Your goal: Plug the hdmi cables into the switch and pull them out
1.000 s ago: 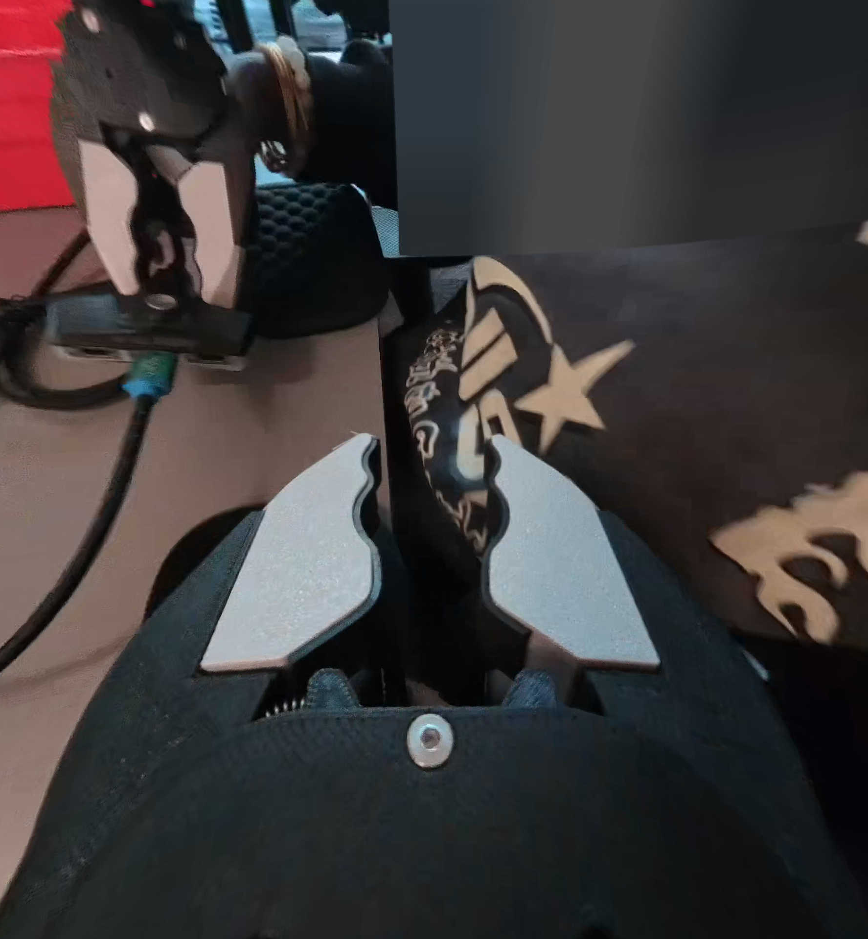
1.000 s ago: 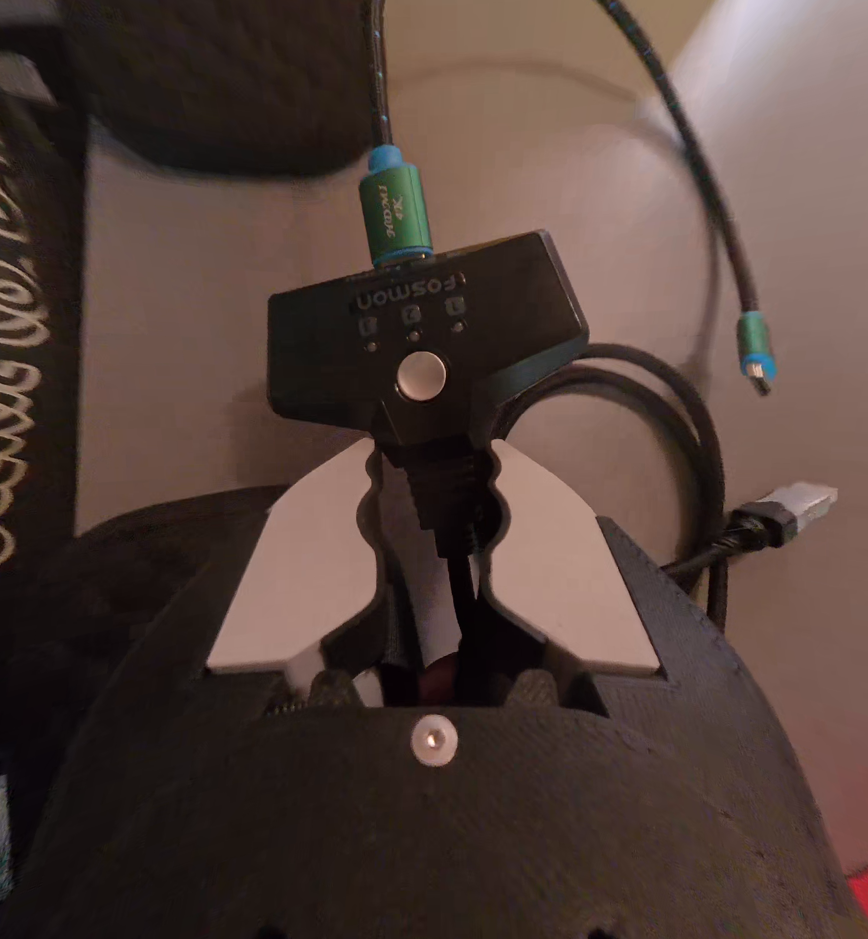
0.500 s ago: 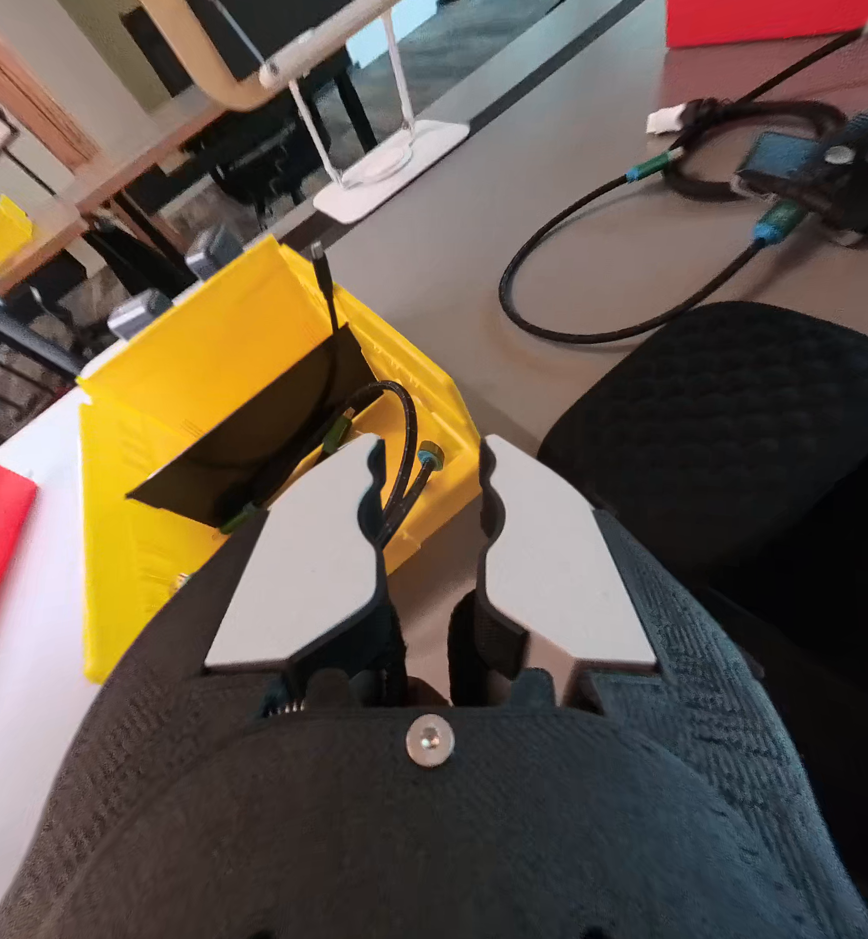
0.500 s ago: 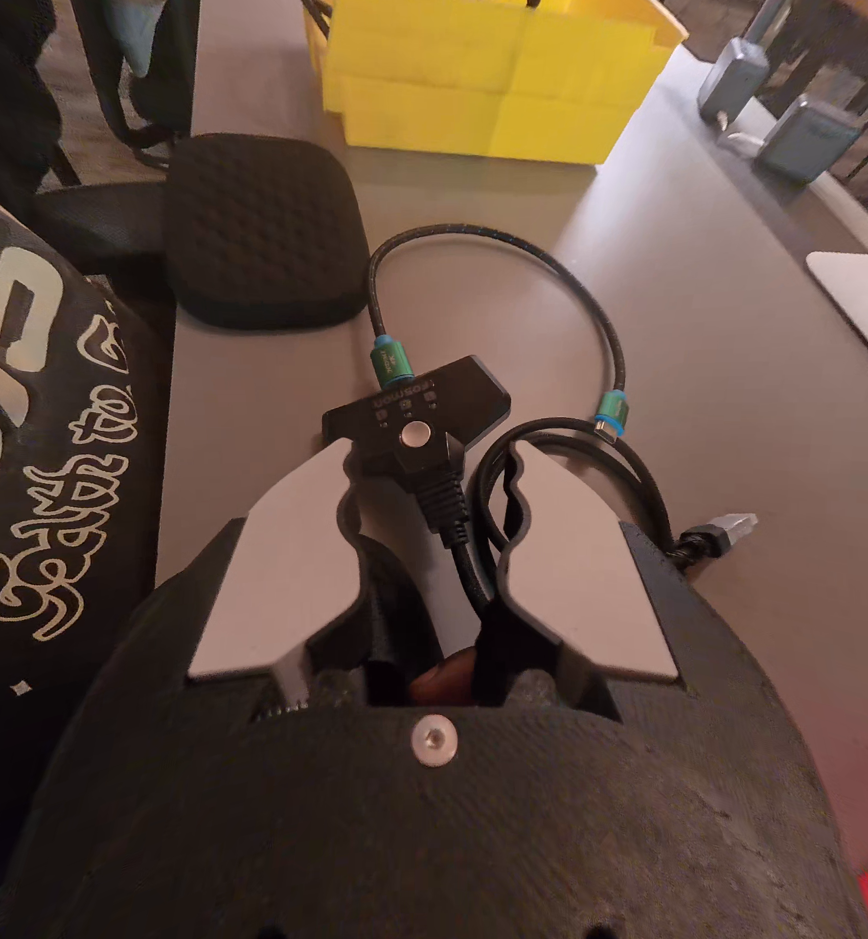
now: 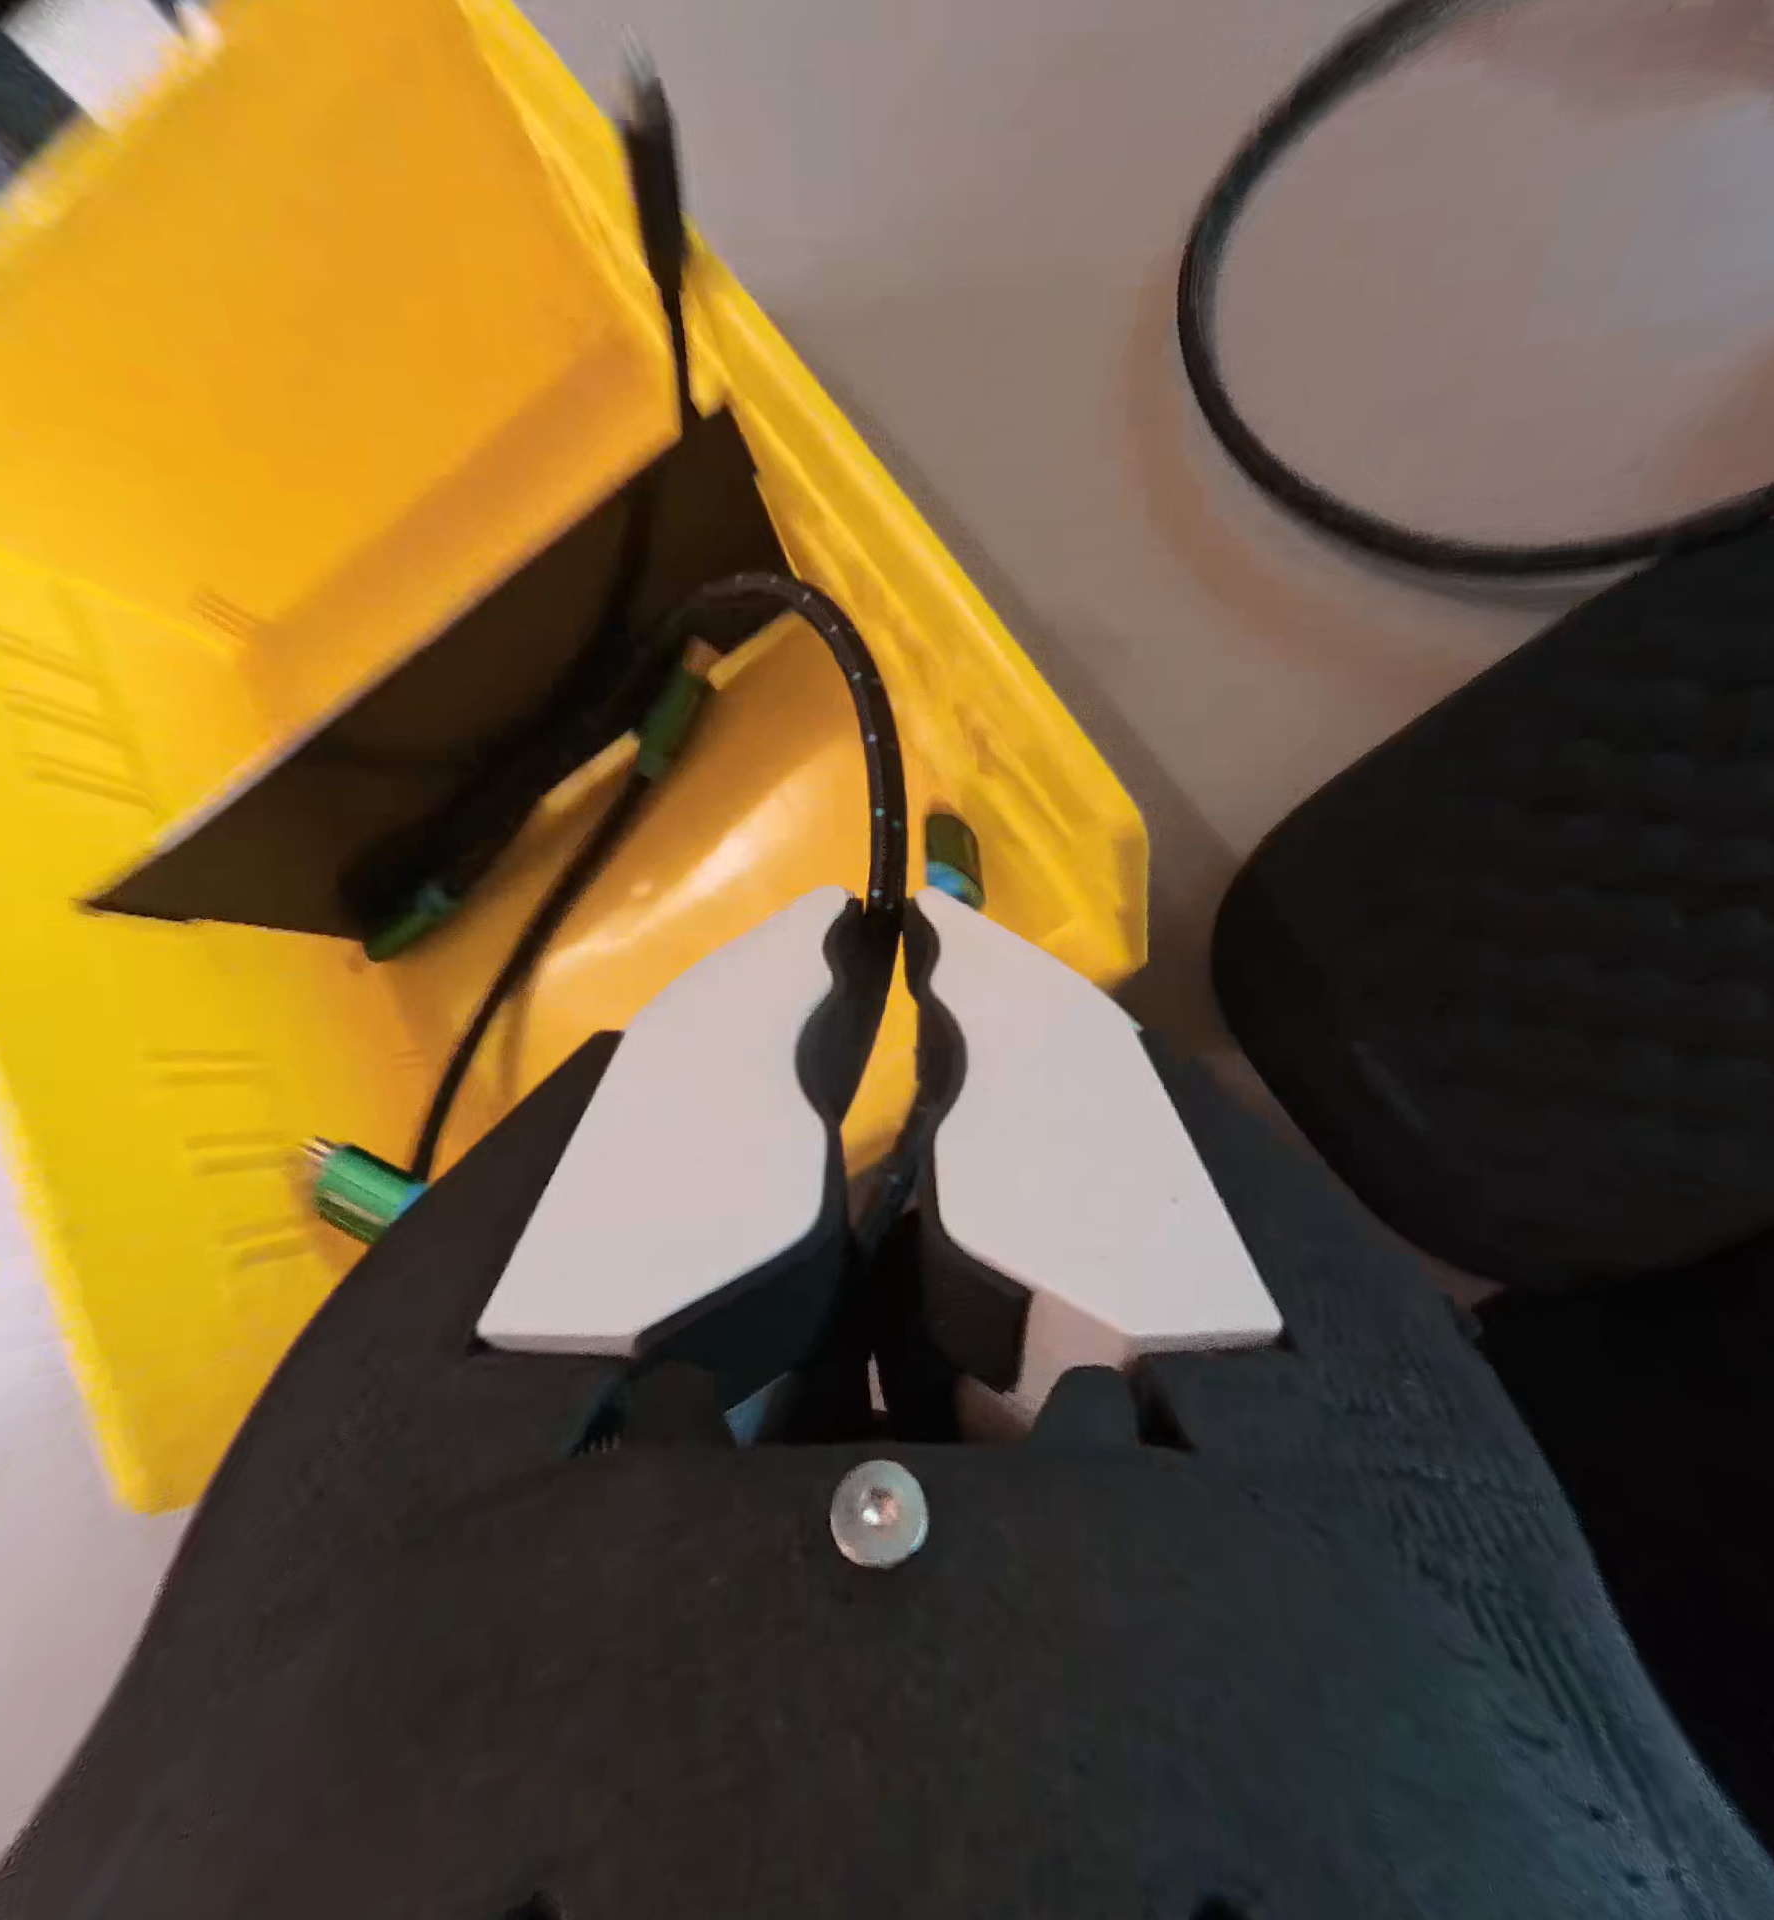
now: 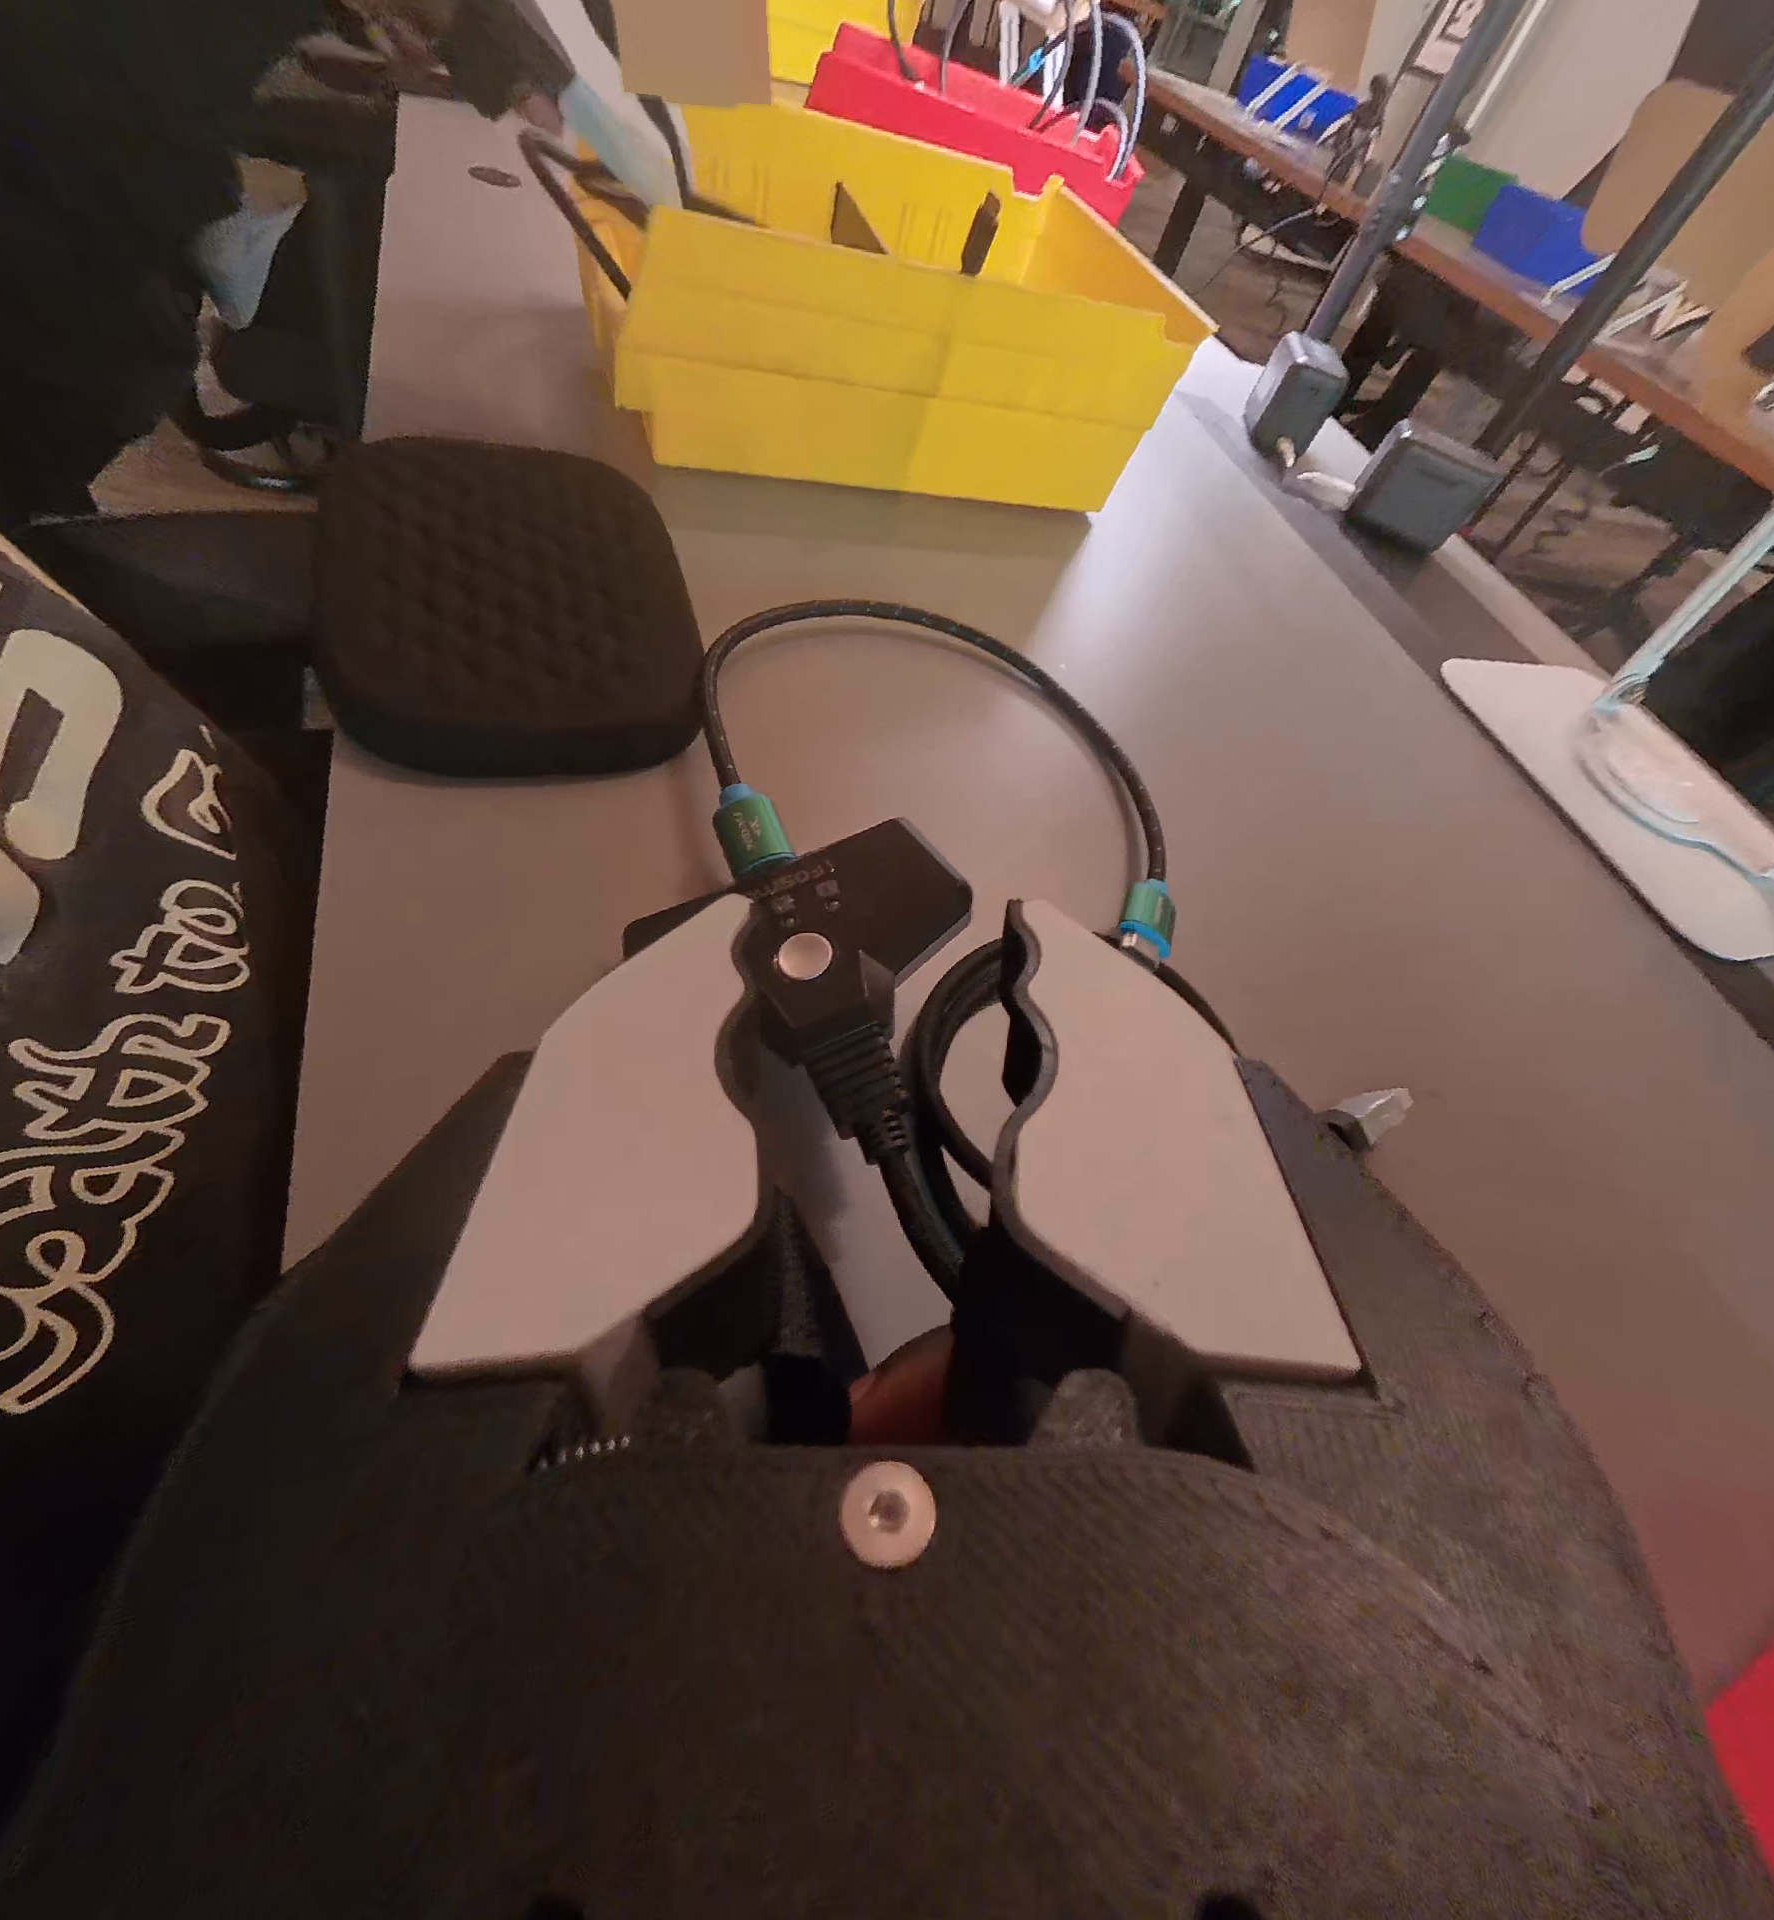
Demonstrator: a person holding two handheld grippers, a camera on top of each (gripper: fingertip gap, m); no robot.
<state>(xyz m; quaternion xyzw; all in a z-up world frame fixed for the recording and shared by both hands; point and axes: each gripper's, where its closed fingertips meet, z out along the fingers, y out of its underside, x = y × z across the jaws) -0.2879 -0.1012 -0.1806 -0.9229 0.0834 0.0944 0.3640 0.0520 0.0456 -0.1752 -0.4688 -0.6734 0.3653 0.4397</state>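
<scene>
In the left wrist view my left gripper (image 5: pixel 884 902) is inside the yellow bin (image 5: pixel 239 364). It is shut on a black braided HDMI cable (image 5: pixel 867 707) that arches up out of the jaws. More cable ends with green plugs (image 5: pixel 358 1190) lie in the bin. In the right wrist view the black switch (image 6: pixel 898 883) lies flat on the grey table (image 6: pixel 1330 883). One green-plugged cable (image 6: pixel 753 831) is plugged into it, and that cable's other plug (image 6: pixel 1145 920) lies loose. My right gripper (image 6: pixel 872 930) is open, its fingers either side of the switch's tail.
A black chair armrest pad (image 6: pixel 509 613) overlaps the table's near edge, also seen in the left wrist view (image 5: pixel 1589 883). The switch's own cable is coiled with a silver plug (image 6: pixel 1371 1110) at the right. A white lamp base (image 6: pixel 1641 821) stands at the right. A person's dark printed shirt (image 6: pixel 83 935) is at the left.
My left gripper has swung from the person's shirt to the yellow bin, dropped in and shut on a braided cable. My right gripper has let go of the switch's tail and opened.
</scene>
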